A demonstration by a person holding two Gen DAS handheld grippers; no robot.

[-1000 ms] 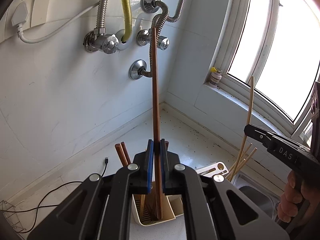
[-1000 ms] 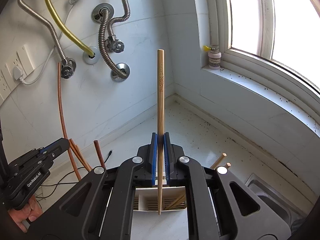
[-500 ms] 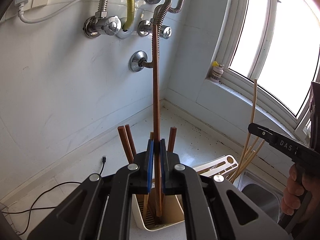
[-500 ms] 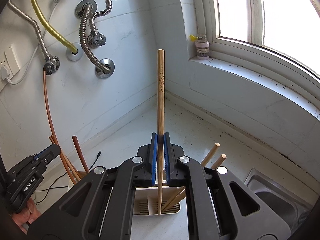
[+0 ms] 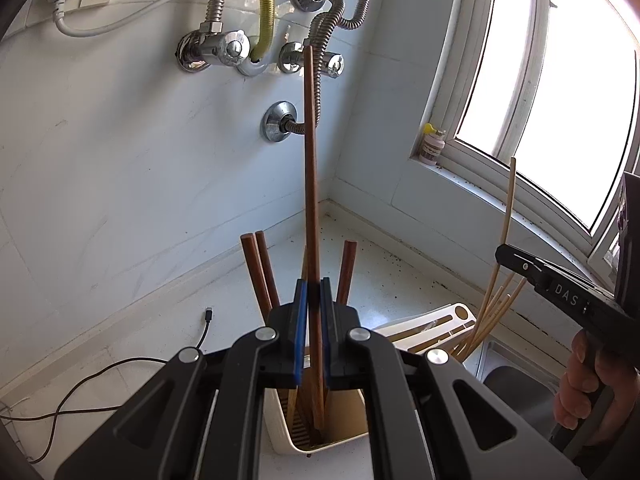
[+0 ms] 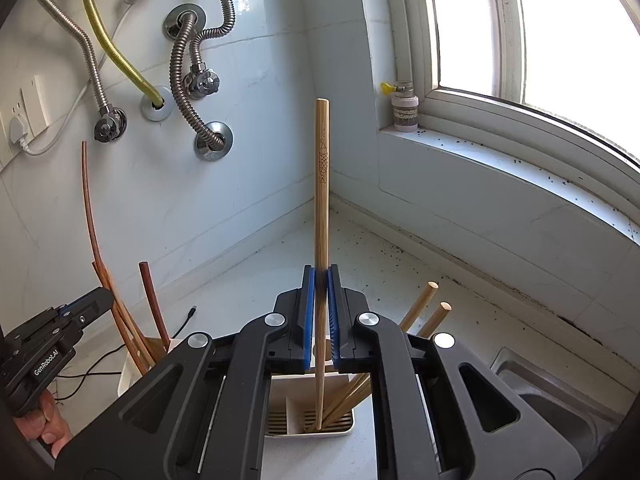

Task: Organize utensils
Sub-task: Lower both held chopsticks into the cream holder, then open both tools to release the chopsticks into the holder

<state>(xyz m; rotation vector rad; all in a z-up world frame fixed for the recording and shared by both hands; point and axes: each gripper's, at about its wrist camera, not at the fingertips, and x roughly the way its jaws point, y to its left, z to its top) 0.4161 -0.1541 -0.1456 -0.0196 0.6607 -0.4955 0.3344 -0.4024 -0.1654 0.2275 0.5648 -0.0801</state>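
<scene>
Wooden chopsticks, dark one (image 5: 310, 184) pinched in our left gripper (image 5: 311, 332), bamboo one (image 6: 321, 208) in our right gripper (image 6: 321, 320), are perhaps risking snagging the holder's divider (image 6: 289, 414).

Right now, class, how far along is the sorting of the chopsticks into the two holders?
Done: several dark brown chopsticks already stand in one cream holder, and light bamboo ones in the other holder.
In hand: the left tongs grip a dark chopstick and the right tongs a bamboo chopstick, both tips inside their holders.
Left: releasing both.
</scene>
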